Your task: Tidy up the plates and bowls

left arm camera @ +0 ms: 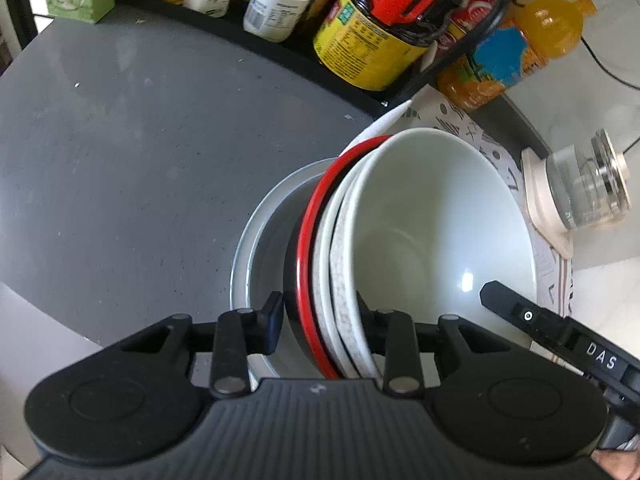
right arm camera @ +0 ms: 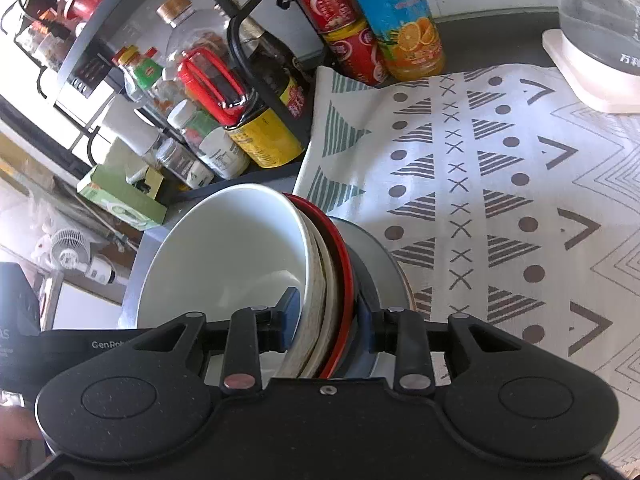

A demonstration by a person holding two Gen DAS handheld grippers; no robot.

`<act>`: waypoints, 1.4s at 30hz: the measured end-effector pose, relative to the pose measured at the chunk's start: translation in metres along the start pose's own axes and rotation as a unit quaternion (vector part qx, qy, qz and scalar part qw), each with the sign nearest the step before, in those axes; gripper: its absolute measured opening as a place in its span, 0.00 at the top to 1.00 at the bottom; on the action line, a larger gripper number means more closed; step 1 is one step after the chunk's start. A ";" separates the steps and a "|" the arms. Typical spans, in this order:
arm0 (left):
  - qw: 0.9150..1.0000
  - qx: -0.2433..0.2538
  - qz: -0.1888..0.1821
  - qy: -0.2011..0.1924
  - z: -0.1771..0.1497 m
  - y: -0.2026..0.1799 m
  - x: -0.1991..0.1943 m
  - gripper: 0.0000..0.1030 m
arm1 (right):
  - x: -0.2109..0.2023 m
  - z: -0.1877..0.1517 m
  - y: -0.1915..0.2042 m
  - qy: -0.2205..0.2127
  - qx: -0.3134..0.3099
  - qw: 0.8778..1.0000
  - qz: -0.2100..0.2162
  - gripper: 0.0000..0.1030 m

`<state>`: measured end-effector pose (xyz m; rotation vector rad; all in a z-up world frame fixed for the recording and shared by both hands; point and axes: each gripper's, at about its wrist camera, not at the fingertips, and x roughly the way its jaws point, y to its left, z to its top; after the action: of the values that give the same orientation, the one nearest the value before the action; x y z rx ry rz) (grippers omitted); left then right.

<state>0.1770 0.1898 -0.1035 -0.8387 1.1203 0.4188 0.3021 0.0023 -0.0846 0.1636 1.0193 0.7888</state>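
A nested stack of bowls [left arm camera: 432, 224] is tilted on its side: a white bowl innermost, a speckled cream bowl, and a black bowl with a red rim [left arm camera: 306, 240]. It rests in a grey plate [left arm camera: 256, 248]. My left gripper [left arm camera: 320, 312] is shut on the stack's rims. The stack also shows in the right wrist view [right arm camera: 224, 248], where my right gripper [right arm camera: 328, 316] is shut on the rims on the opposite side. The grey plate [right arm camera: 380, 264] lies behind it. The right gripper's body shows at the left wrist view's lower right.
A black rack [right arm camera: 256, 92] holds sauce bottles, jars and cans behind the stack. An orange juice bottle [right arm camera: 400, 20] stands at the patterned cloth [right arm camera: 500, 184]. A glass kettle on a cream base [left arm camera: 580, 192] sits to the right. The grey counter [left arm camera: 140, 140] spreads left.
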 end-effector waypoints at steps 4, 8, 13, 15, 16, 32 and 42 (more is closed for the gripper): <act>1.000 0.011 0.010 -0.009 0.003 -0.006 -0.007 0.69 | -0.007 0.000 -0.003 -0.011 0.014 1.000 -0.014 0.48; 1.000 0.015 0.009 -0.015 0.005 -0.011 -0.017 0.62 | -0.016 0.000 -0.009 -0.027 0.027 0.999 -0.015 0.39; 0.999 0.035 0.015 -0.039 0.014 -0.022 -0.034 0.43 | -0.035 0.004 -0.015 -0.057 0.038 0.997 -0.024 0.15; 0.997 0.050 0.019 -0.049 0.020 -0.028 -0.040 0.37 | -0.044 0.007 -0.018 -0.073 0.043 0.996 -0.031 0.12; 0.997 0.058 0.018 -0.052 0.024 -0.032 -0.042 0.35 | -0.048 0.009 -0.020 -0.081 0.045 0.995 -0.035 0.10; 0.983 0.173 -0.026 -0.063 0.084 -0.091 -0.041 0.21 | -0.094 0.025 -0.046 -0.179 0.103 0.968 -0.140 0.00; 0.972 0.216 -0.057 -0.075 0.049 -0.123 -0.054 0.16 | -0.144 -0.009 -0.045 -0.227 0.109 0.950 -0.185 0.00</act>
<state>0.2692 0.1552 0.0009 -0.4758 0.9679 0.1303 0.2775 -0.1268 -0.0104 0.3173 0.6658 0.2727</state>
